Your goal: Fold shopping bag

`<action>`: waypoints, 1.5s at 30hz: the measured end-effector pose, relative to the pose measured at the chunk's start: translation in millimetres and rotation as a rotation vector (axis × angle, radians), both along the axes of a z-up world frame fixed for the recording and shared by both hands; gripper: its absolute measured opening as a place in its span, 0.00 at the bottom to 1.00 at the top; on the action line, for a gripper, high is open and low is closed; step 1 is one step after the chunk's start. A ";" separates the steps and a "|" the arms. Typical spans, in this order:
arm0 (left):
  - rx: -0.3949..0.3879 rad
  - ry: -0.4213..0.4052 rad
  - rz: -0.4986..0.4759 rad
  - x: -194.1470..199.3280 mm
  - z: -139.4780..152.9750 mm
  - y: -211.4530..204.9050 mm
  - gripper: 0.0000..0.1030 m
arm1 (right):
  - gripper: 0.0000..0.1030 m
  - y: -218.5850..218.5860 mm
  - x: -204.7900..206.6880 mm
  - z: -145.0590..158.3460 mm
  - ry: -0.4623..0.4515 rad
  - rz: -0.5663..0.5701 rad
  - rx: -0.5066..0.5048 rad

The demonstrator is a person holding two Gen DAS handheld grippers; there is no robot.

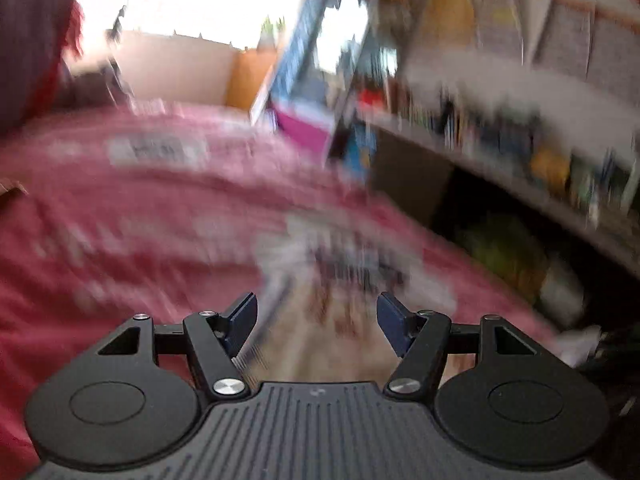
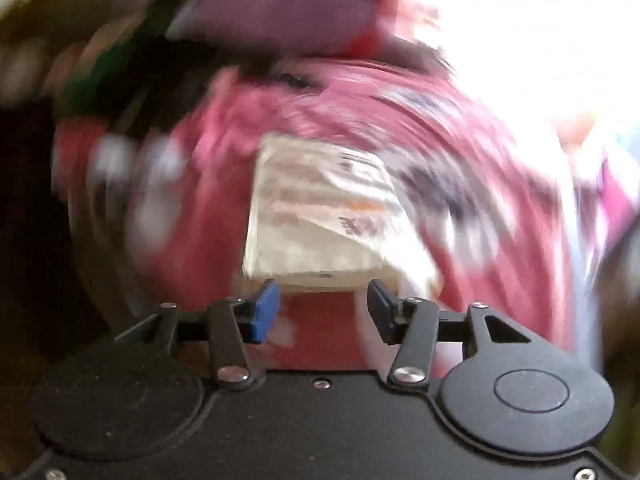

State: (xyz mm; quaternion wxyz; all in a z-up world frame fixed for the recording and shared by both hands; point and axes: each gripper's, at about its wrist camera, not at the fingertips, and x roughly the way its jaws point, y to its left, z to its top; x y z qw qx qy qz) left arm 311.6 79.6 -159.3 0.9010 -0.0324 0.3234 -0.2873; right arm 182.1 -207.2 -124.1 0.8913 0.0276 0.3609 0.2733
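Observation:
Both views are smeared by motion. In the right wrist view the shopping bag [image 2: 320, 208], a pale folded packet with orange and black print, lies flat on a pink patterned bedcover [image 2: 500, 280]. My right gripper [image 2: 323, 312] is open just short of the bag's near edge, and its pads do not press on anything. In the left wrist view my left gripper [image 1: 318, 320] is open over the same pink cover [image 1: 120, 220]. A blurred pale tan and white sheet with dark print [image 1: 328, 280] lies under and ahead of its fingers; I cannot tell whether it is the bag.
Crowded shelves [image 1: 520, 152] run along the right of the bed, with a dark gap below them. A blue-edged board [image 1: 308, 52] leans at the far side over a magenta box [image 1: 308, 128]. A dark purple sleeve [image 2: 280, 8] is beyond the bag.

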 end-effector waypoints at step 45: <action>-0.482 0.241 0.023 4.5 -14.2 66.6 0.22 | 0.26 -29.1 155.8 -26.8 -0.019 -0.019 -0.128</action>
